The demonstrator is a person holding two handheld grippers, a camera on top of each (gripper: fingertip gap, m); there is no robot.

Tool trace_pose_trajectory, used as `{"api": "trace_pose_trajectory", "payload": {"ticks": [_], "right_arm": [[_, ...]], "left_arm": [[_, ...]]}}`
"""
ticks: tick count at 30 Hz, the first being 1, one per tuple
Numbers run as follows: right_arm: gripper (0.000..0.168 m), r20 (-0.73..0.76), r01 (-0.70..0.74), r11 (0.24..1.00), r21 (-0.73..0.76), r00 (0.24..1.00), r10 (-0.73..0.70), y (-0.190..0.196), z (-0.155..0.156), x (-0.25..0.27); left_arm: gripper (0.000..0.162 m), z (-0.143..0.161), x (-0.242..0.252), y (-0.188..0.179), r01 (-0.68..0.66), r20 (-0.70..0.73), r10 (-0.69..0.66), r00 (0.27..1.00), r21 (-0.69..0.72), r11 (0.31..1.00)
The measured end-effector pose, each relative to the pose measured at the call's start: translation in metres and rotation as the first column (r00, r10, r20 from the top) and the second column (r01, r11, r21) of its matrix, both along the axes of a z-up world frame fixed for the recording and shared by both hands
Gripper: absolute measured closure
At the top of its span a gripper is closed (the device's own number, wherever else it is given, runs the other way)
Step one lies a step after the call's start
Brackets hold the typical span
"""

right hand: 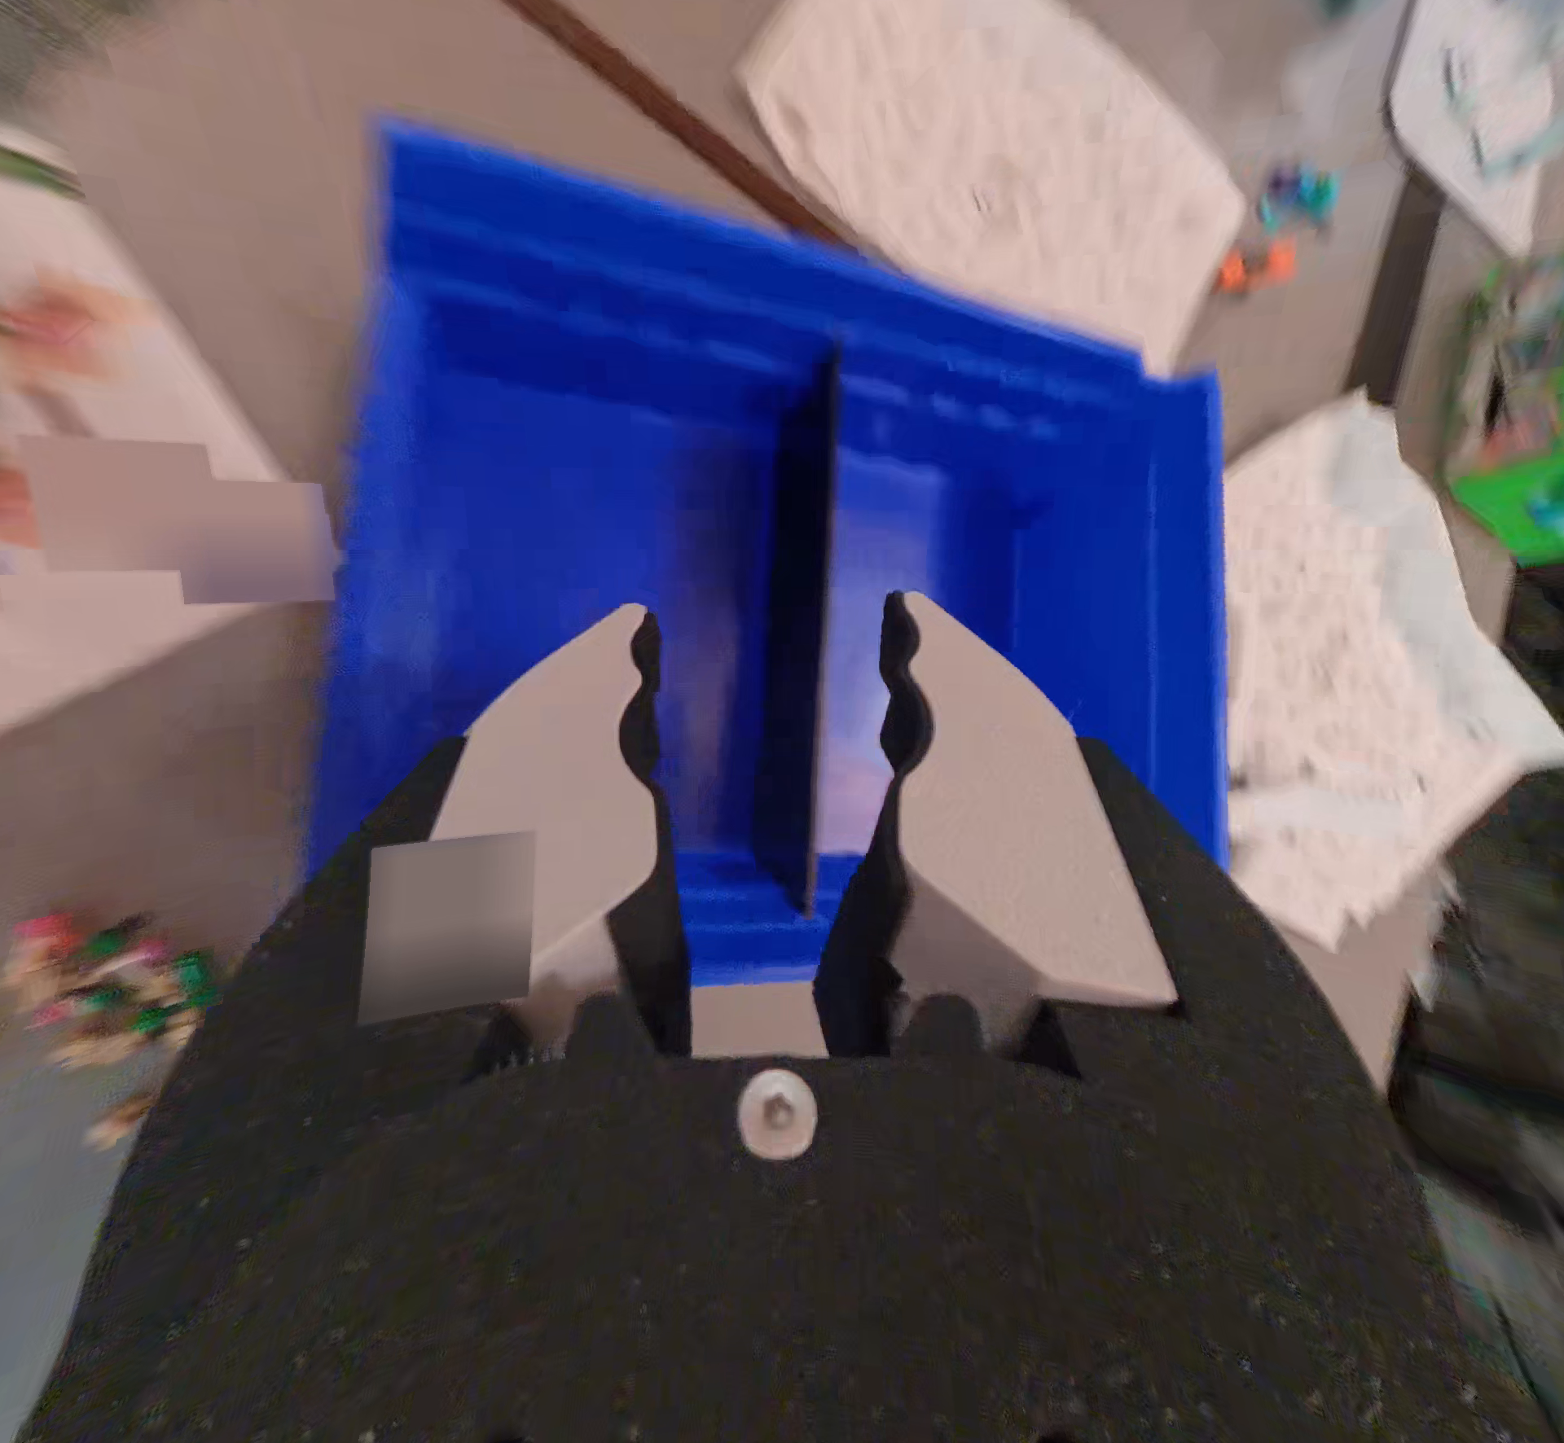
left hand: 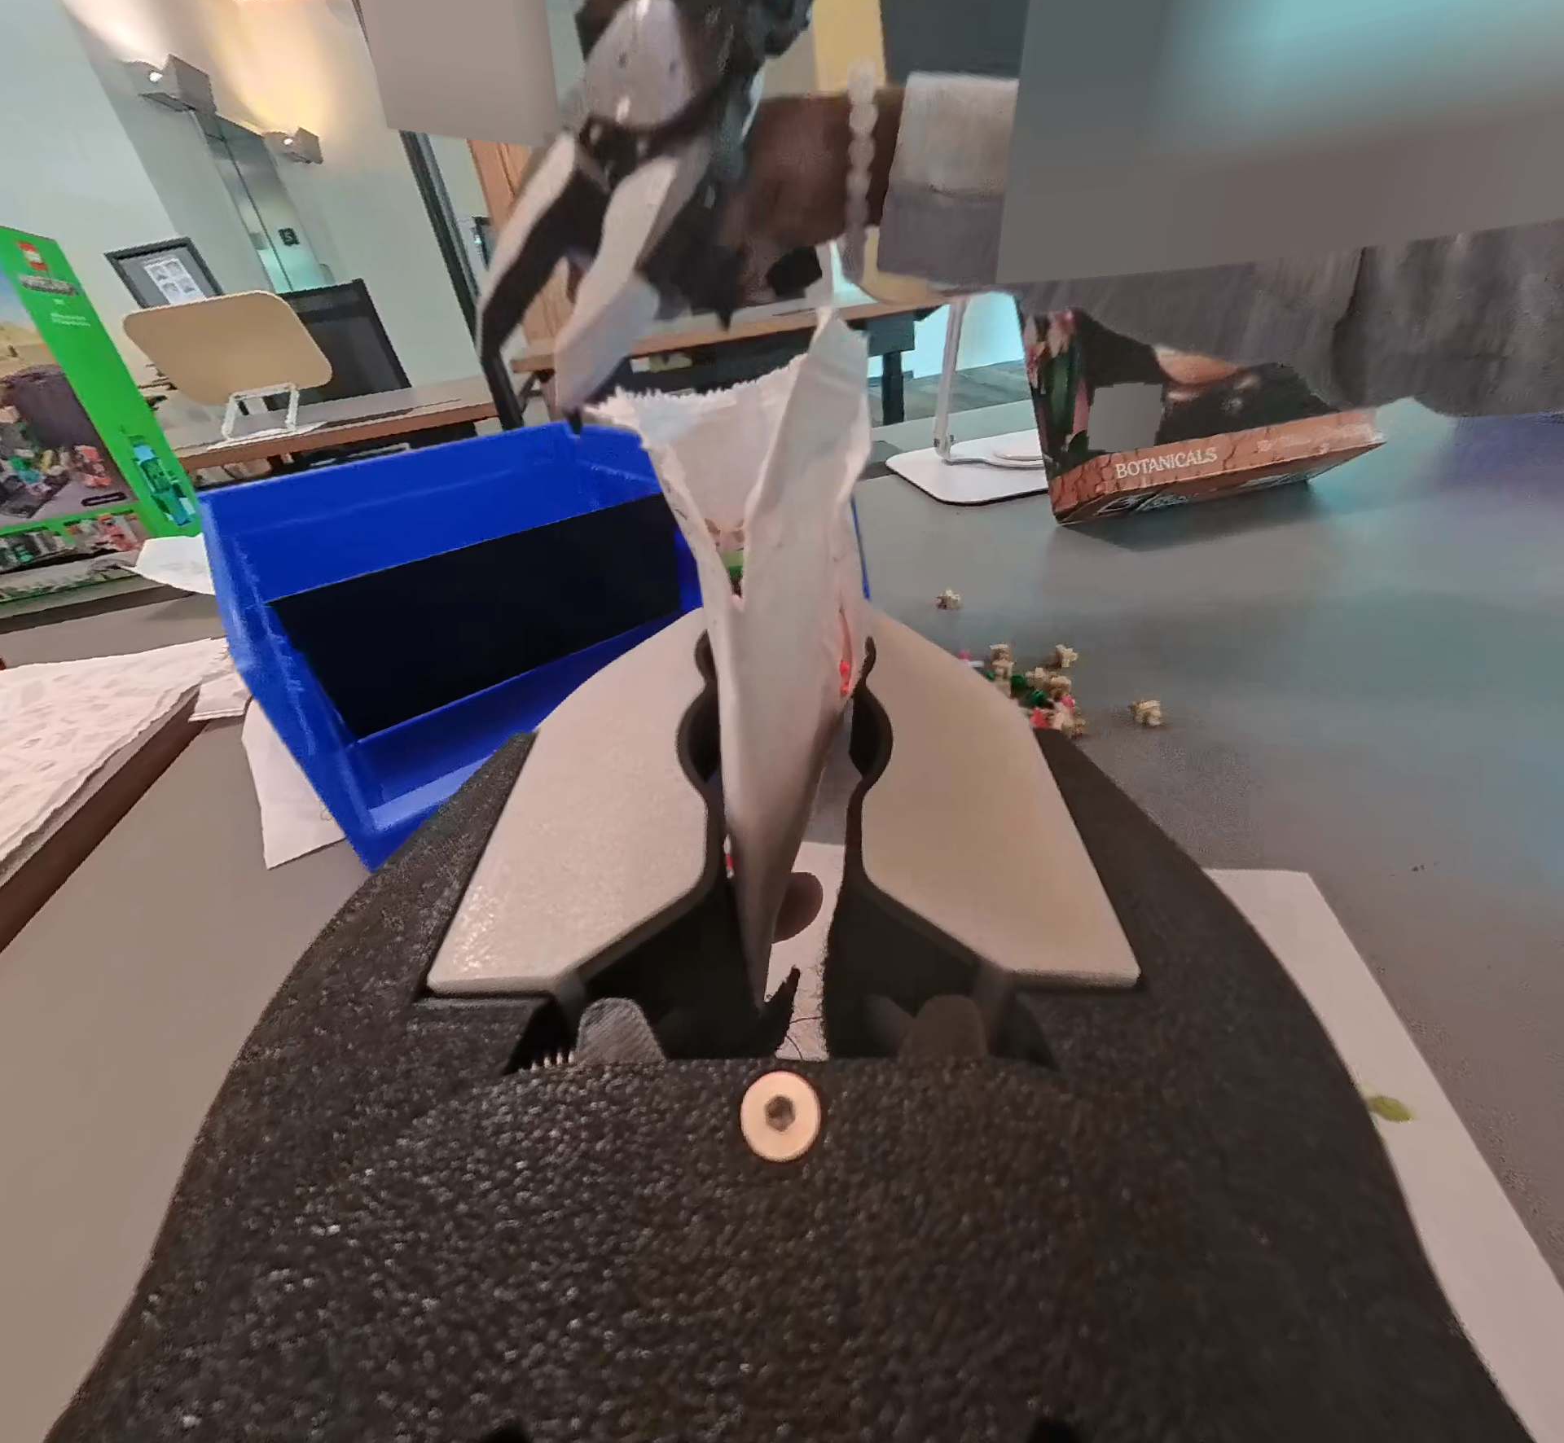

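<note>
The left claw is clamped narrow on a white paper bag that stands up between its fingers, its torn top edge level with the tip of the right claw, just past the blue bin. The right claw hangs wide and empty over that blue bin, straddling its dark divider. Small toy bricks lie scattered on the grey surface to the right, white paper sheets beyond the bin's far rim.

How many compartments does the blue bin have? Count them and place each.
2. The blue bin is split by one dark divider: one compartment left of it, one right, under the open right gripper.
</note>
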State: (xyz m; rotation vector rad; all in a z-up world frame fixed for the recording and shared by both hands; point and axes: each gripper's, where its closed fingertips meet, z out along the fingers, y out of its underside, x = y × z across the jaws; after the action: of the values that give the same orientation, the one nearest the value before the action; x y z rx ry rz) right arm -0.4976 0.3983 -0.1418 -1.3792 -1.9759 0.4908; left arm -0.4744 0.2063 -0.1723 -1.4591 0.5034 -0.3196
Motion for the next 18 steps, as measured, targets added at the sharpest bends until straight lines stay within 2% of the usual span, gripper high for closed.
{"api": "trace_pose_trajectory", "payload": {"ticks": [2, 4, 6, 9, 13, 18], "right_arm": [[0.114, -0.041, -0.158, 0.982, -0.099, 0.987, 0.155, -0.043, 0.027, 0.008], [0.111, -0.022, -0.265, 0.952, -0.155, 0.964, 0.265, -0.081, 0.043, 0.02], [0.101, 0.055, -0.358, 0.911, -0.206, 0.925, 0.376, -0.117, 0.047, 0.034], [0.093, 0.212, -0.417, 0.865, -0.28, 0.852, 0.479, -0.159, 0.035, 0.049], [0.093, 0.384, -0.441, 0.863, -0.247, 0.773, 0.505, -0.177, 0.013, 0.049], [0.116, 0.449, -0.477, 0.848, -0.231, 0.721, 0.527, -0.187, -0.001, 0.037]], "left_arm": [[0.136, 0.004, 0.004, 0.002, 0.021, 0.006, -0.021, 1.0, -0.002, 1.0], [0.136, 0.007, 0.009, 0.004, 0.044, 0.016, -0.044, 0.999, -0.005, 0.999], [0.136, 0.011, 0.014, 0.005, 0.068, 0.034, -0.068, 0.997, -0.012, 0.998], [0.136, 0.015, 0.021, 0.006, 0.09, 0.051, -0.089, 0.995, -0.019, 0.996], [0.136, 0.015, 0.03, 0.004, 0.097, 0.038, -0.096, 0.995, -0.024, 0.995], [0.136, 0.012, 0.039, 0.0, 0.113, 0.033, -0.112, 0.993, -0.033, 0.993]]}}
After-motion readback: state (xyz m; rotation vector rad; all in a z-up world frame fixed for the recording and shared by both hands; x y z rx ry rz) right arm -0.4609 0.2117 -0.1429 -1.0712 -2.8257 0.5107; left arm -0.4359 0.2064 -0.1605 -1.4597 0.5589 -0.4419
